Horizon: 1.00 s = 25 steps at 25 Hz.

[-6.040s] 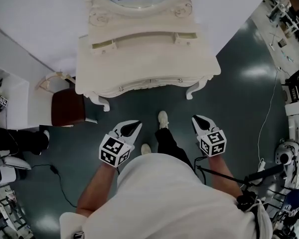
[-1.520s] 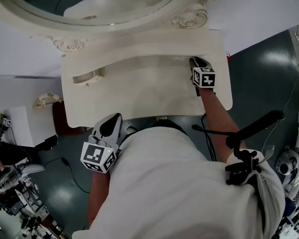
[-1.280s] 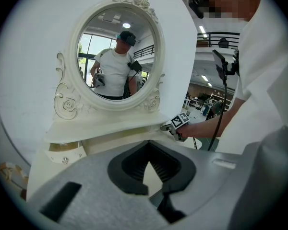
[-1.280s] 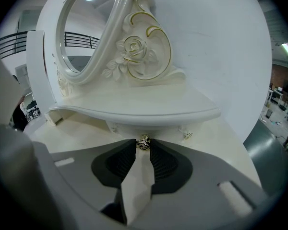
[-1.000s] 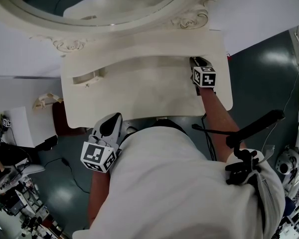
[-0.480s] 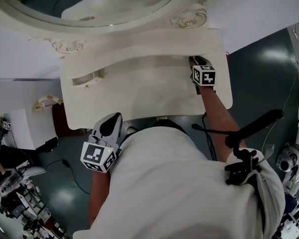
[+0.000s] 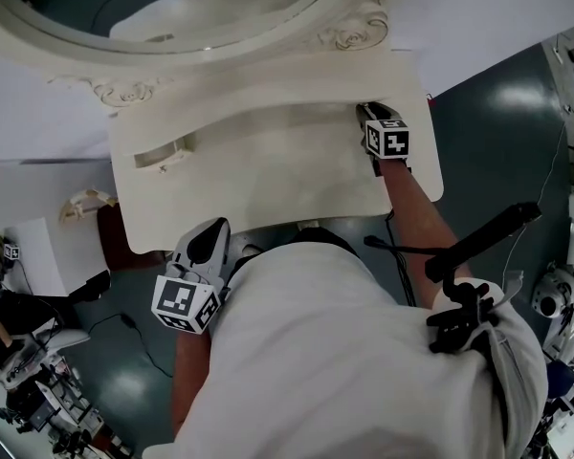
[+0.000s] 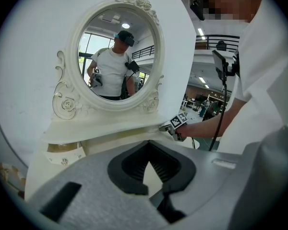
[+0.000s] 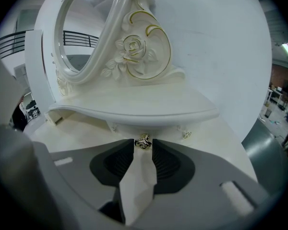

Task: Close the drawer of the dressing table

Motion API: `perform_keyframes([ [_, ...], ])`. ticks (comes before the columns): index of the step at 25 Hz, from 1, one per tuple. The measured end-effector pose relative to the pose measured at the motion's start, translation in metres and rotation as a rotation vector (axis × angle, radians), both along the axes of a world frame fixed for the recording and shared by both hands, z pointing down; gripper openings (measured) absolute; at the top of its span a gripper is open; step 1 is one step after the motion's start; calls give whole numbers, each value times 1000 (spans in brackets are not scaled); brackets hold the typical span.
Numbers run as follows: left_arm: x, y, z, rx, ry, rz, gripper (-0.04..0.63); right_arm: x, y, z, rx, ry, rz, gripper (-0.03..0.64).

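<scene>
The white dressing table [image 7: 268, 185] with its oval mirror [image 7: 172, 12] stands in front of me. My right gripper [image 7: 364, 112] reaches under the shelf at the table's back right. Its jaws are opening, with the small metal knob [image 9: 143, 141] of the right drawer between the tips [image 9: 143, 146] and the pads just off it. That drawer front lies in under the shelf. The left drawer [image 7: 163, 152] sticks out a little, also seen in the left gripper view [image 8: 62, 152]. My left gripper [image 7: 210, 235] hangs shut below the table's front edge, holding nothing [image 8: 148, 150].
A dark brown stool [image 7: 110, 249] stands on the floor left of the table, beside a white wall. A black camera boom [image 7: 478, 239] juts from the person's chest at the right. Cables and lab gear lie along the left and right floor edges.
Since six seconds ago the person has stepped up to the table and the right gripper has reached the right drawer. Over the last second the right gripper stays at the knob and the left gripper has not moved.
</scene>
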<state>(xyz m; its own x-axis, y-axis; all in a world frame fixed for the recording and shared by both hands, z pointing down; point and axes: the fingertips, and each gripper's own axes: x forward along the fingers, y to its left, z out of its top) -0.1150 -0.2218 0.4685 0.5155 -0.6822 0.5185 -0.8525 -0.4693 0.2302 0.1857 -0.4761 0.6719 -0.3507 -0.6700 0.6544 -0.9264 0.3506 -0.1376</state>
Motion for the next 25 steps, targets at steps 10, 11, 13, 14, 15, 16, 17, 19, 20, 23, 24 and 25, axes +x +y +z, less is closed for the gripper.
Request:
perform_keyframes([
  [10, -8, 7, -1, 19, 25, 56, 3, 11, 33, -3, -17, 14, 56, 120],
  [11, -10, 9, -1, 21, 27, 66, 3, 11, 39, -4, -17, 18, 62, 114],
  [13, -14, 14, -3, 25, 31, 88, 3, 12, 54, -7, -22, 26, 77, 87],
  [14, -17, 17, -4, 27, 31, 98, 3, 12, 62, -8, -25, 32, 85, 57],
  [15, -21, 20, -5, 29, 30, 106, 3, 10, 69, -10, -28, 38, 90, 28],
  [16, -26, 22, -6, 30, 30, 111, 3, 7, 77, -11, -31, 43, 92, 2],
  [17, -31, 25, -7, 30, 30, 115, 3, 3, 86, -13, -36, 45, 91, 2],
  [19, -39, 30, -7, 30, 37, 118, 3, -6, 102, -15, -47, 43, 87, 0],
  [20, -41, 32, -8, 32, 44, 121, 3, -9, 110, -17, -51, 42, 85, 2],
  [23, -48, 42, -9, 38, 58, 139, 3, -22, 134, -26, -55, 37, 77, 0],
  [24, -51, 46, -9, 40, 61, 145, 3, -27, 142, -29, -54, 36, 72, 0],
  [25, -54, 51, -10, 41, 65, 149, 3, -33, 149, -32, -52, 36, 66, 0],
])
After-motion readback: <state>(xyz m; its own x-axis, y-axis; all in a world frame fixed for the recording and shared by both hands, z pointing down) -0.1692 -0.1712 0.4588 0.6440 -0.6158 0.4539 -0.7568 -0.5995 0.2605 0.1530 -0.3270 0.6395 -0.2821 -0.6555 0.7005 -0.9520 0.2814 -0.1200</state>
